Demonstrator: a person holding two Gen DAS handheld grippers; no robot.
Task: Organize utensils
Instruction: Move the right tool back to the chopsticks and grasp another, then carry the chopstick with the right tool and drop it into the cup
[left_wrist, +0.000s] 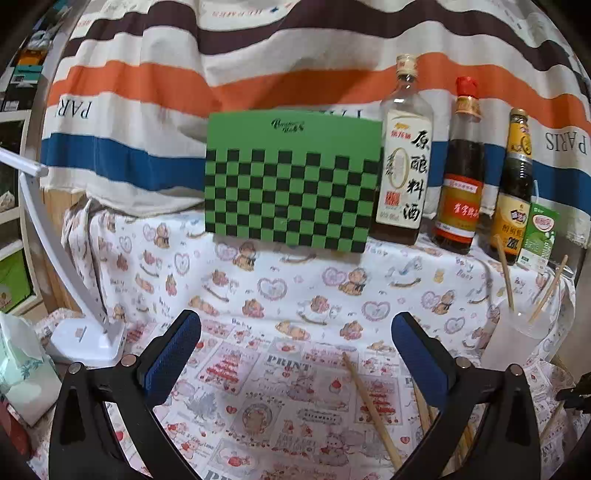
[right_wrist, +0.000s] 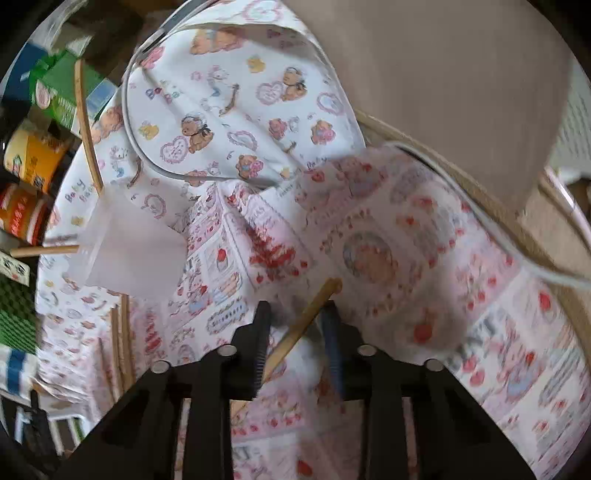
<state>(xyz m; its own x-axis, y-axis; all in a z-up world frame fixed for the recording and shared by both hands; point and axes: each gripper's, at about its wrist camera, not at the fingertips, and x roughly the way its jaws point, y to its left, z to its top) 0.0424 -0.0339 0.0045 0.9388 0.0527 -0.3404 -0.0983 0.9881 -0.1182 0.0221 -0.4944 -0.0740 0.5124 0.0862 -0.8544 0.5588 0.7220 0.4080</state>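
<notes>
Tongs, left: spread wide, nothing between, above desk. Loose chopstick lies on cloth just beside right finger. Right tongs: narrowed, clamping chopstick aslant. Cup holds two chopsticks, far right. Behind: checkered box, three bottles, carton. Lamp left.

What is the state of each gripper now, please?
Left gripper: open, holding nothing.
Right gripper: closed on a chopstick.
</notes>
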